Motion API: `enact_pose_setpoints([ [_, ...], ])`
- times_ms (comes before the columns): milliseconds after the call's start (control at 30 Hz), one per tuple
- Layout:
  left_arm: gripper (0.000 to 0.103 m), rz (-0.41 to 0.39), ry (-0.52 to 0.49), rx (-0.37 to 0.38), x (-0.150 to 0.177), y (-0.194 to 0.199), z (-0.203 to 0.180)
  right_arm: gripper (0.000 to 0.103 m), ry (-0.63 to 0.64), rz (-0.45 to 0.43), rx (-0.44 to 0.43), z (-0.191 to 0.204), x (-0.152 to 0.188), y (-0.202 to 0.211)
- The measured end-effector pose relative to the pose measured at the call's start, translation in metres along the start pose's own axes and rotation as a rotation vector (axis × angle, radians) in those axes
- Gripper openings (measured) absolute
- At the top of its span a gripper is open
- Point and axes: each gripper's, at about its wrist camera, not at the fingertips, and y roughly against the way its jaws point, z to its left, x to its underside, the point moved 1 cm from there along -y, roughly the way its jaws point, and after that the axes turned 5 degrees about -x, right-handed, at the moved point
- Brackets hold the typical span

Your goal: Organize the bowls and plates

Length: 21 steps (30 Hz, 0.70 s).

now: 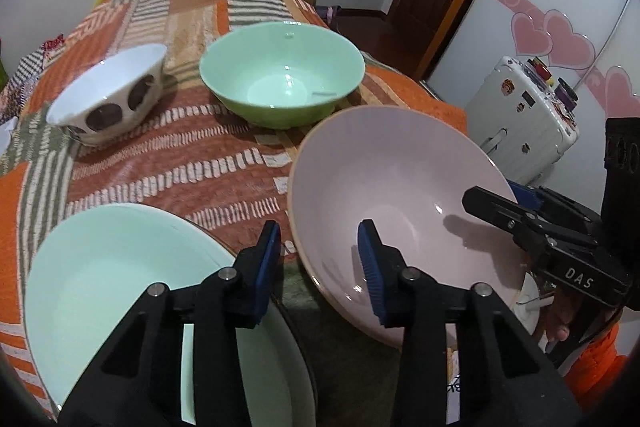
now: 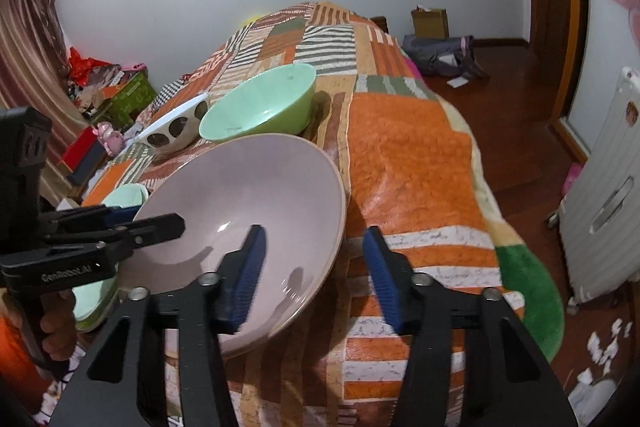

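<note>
Both grippers straddle opposite rims of a tilted pink bowl: left gripper and right gripper, pads apart. Green bowl, spotted bowl beyond; mint plate near left.

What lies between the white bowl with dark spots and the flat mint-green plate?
Only bare patterned bedspread; the left wrist view shows nothing else between the white bowl and the mint-green plate.
</note>
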Motion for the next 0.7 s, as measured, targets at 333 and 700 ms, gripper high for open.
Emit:
enact_pose_setpoints([
  [333, 0.030, 0.037, 0.005, 0.042, 0.005, -0.005, -0.006, 0.023, -0.007, 0.021, 0.001, 0.005, 0.004, -0.006],
  [700, 0.030, 0.004, 0.019, 0.020, 0.008, 0.012, -0.004, 0.023, -0.004, 0.001, 0.014, 0.020, -0.002, 0.004],
])
